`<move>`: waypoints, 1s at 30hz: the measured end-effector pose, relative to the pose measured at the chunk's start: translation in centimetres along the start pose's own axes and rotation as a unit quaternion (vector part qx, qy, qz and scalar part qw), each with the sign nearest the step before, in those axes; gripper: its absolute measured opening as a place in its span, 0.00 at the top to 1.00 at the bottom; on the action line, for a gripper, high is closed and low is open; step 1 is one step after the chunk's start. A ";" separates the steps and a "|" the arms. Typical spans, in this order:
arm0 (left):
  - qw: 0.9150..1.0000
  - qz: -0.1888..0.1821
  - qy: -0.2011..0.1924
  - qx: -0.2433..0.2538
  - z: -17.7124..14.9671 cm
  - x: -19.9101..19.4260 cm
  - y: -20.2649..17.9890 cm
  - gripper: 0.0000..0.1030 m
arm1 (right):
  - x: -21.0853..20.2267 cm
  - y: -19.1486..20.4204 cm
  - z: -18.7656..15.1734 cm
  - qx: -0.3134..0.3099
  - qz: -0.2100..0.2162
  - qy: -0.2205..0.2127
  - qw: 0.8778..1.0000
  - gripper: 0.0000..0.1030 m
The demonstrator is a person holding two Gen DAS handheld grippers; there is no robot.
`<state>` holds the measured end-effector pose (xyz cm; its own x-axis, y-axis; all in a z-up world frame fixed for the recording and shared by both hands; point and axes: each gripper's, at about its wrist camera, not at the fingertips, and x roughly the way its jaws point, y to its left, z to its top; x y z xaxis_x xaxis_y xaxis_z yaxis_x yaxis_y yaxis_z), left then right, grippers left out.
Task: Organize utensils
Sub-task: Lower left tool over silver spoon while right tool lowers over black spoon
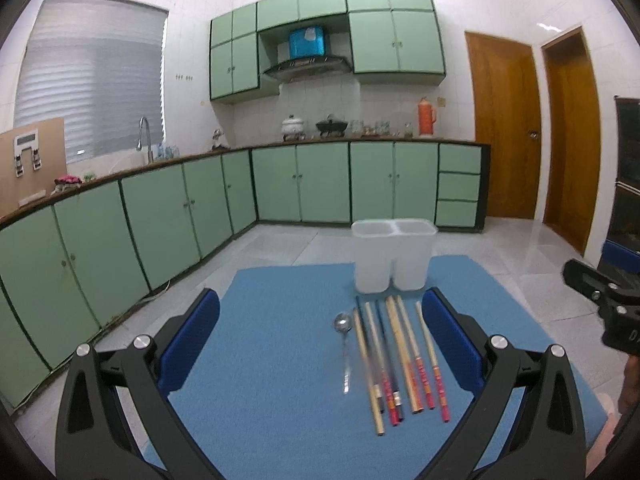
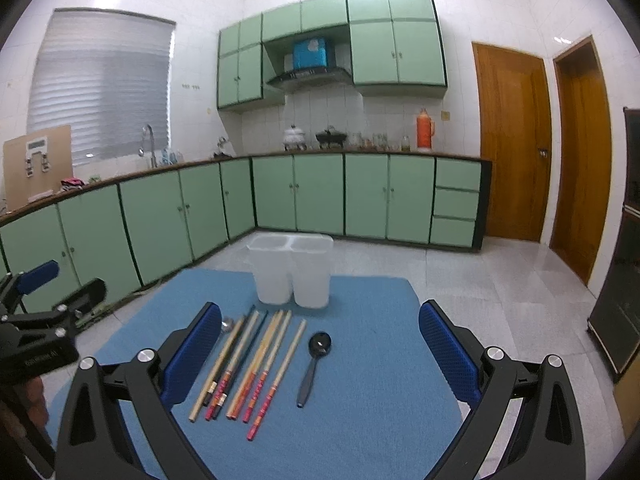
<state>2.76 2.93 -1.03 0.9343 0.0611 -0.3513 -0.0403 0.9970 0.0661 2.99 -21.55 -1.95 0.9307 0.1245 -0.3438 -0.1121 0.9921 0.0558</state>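
Observation:
Several chopsticks [image 1: 400, 364] lie side by side on a blue mat [image 1: 260, 360], with a small silver spoon [image 1: 344, 340] at their left. The chopsticks [image 2: 256, 364] also show in the right wrist view, with a black spoon [image 2: 314, 364] at their right and the silver spoon [image 2: 227, 325] partly hidden behind a finger. A translucent two-compartment holder [image 1: 394, 256] stands upright behind them, seen too in the right wrist view [image 2: 292, 270]. My left gripper [image 1: 320, 340] is open and empty above the mat. My right gripper [image 2: 320, 344] is open and empty above the mat.
The blue mat [image 2: 360, 400] covers a small table over a tiled floor. Green cabinets [image 1: 160, 216] run along the left and back. Wooden doors [image 1: 504, 128] stand at the right. The right gripper's body [image 1: 608, 304] shows at the right edge, the left gripper's [image 2: 40, 332] at the left edge.

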 end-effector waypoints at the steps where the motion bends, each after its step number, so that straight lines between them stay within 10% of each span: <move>1: 1.000 0.004 0.013 -0.002 -0.1 0.9 0.3 0.05 | 0.7 -0.2 -0.1 0.002 -0.003 0.009 1.000 0.06; 15: 0.984 -0.005 0.180 -0.004 -1.3 16.3 1.0 0.05 | 14.8 -2.5 -1.2 0.033 -0.007 0.178 0.984 0.34; 30: 0.955 -0.036 0.292 -0.030 -4.6 27.4 0.1 0.22 | 24.3 -0.9 -4.2 0.031 -0.001 0.271 0.962 0.37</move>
<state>26.68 4.88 -14.97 0.5790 -0.0088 -0.8153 -0.0204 0.9995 -0.0253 24.25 -19.37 -14.25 0.6110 0.1287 -0.7811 -0.0742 0.9917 0.1054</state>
